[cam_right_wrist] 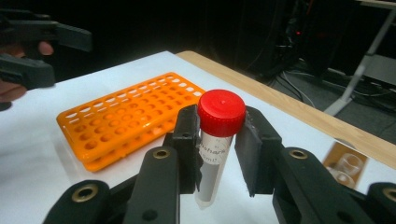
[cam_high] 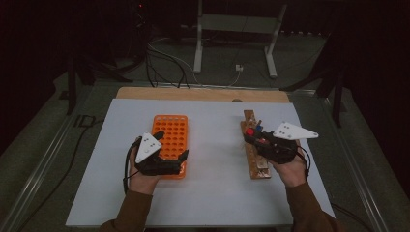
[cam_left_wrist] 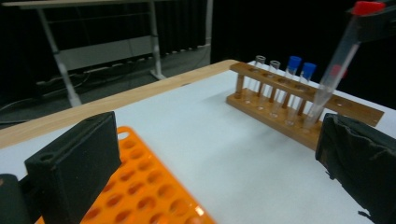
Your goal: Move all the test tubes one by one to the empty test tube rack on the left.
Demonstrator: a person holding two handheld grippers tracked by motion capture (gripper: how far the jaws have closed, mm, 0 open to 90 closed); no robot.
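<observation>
At the near edge of the worktop [cam_high: 203, 208] my two forearms come in, each hand carrying its tongs. My left tongs [cam_high: 170, 162] hang just over the near end of the orange rack [cam_high: 170, 133], released, with nothing between the two black jaws; I judge they wait there so they can steady the rack or take the tube when it arrives. To the right, my right tongs [cam_right_wrist: 218, 140] are clenched on a red-capped tube [cam_right_wrist: 215, 140], gripping it just under the cap so the clear body hangs free below, a label partly readable on its side. In the left gripper view the same tube [cam_left_wrist: 334, 74] is tilted, its lower end close above the wooden rack [cam_left_wrist: 299, 100], which suggests to me that it is being lifted out of that rack and will go to the orange one. Holding it high near the cap leaves the bottom clear to slip into a hole. Farther along the wooden rack stand two blue-capped tubes [cam_left_wrist: 299, 77] and two uncapped tubes [cam_left_wrist: 266, 70], upright in their holes. The orange rack's holes look empty, lying well apart to the left of the wooden one. Beyond the far edge of the worktop a metal stand [cam_high: 237, 34] is on the floor.
</observation>
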